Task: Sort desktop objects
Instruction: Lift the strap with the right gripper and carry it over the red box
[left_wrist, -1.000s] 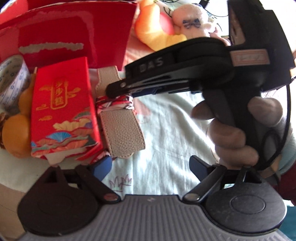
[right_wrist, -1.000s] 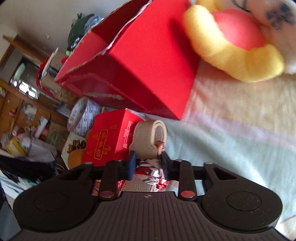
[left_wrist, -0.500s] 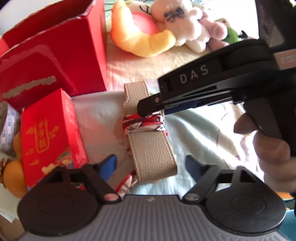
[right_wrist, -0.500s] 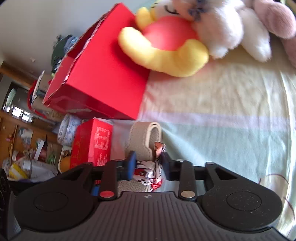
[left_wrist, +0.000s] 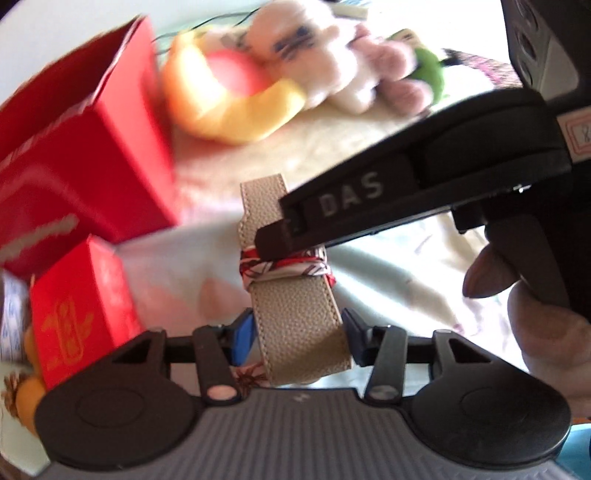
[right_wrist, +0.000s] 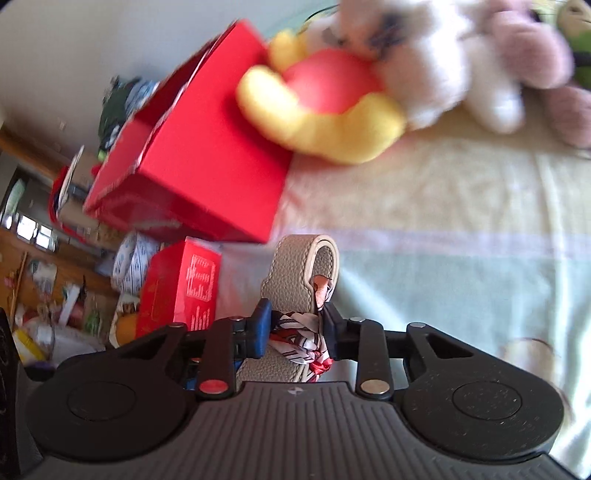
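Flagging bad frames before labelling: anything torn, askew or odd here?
One thing: the big open red cardboard box has a ragged top rim with white torn paper showing, and a whitish scuffed strip on its front. Otherwise both views are motion-blurred. The beige leather strap wrapped with a red patterned scarf looks intact.

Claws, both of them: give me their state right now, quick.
Left claw: closing around the beige leather strap, not clearly gripping yet.
Right claw: closing on the strap's red-patterned scarf, gripping it.
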